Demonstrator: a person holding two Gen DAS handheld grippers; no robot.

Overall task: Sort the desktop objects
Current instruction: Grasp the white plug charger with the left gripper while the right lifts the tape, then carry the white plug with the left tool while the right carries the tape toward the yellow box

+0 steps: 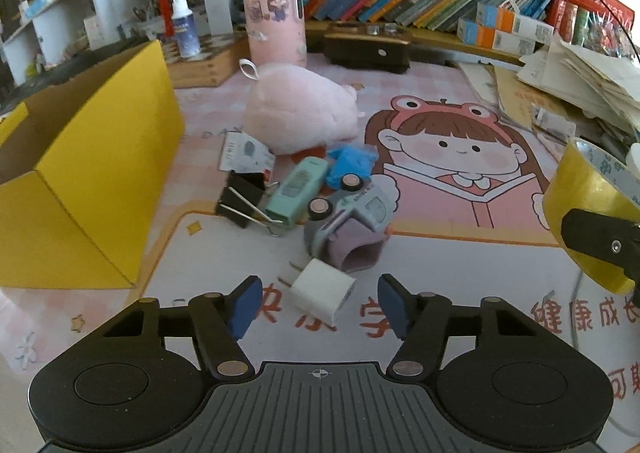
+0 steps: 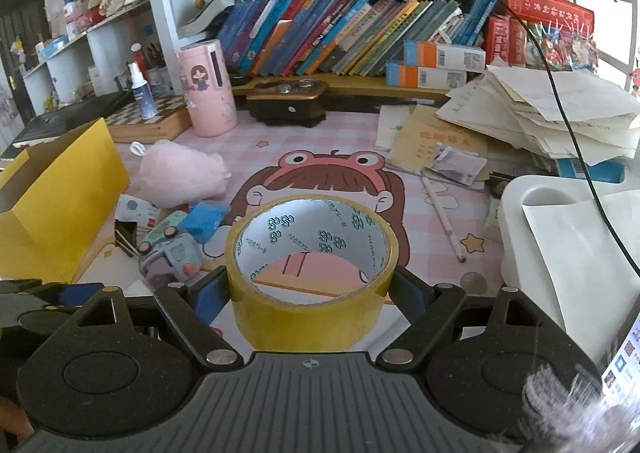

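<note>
My left gripper is open just above the desk mat, its blue pads on either side of a white plug charger. Beyond it lie a toy car, a mint stapler-like case, a black binder clip, a blue cloth and a pink plush pig. My right gripper is shut on a roll of yellow tape, held above the mat; the roll also shows at the right edge of the left wrist view.
An open yellow box stands at the left. A pink cup and a dark wooden box stand at the back before a book row. Paper piles and a white container fill the right side.
</note>
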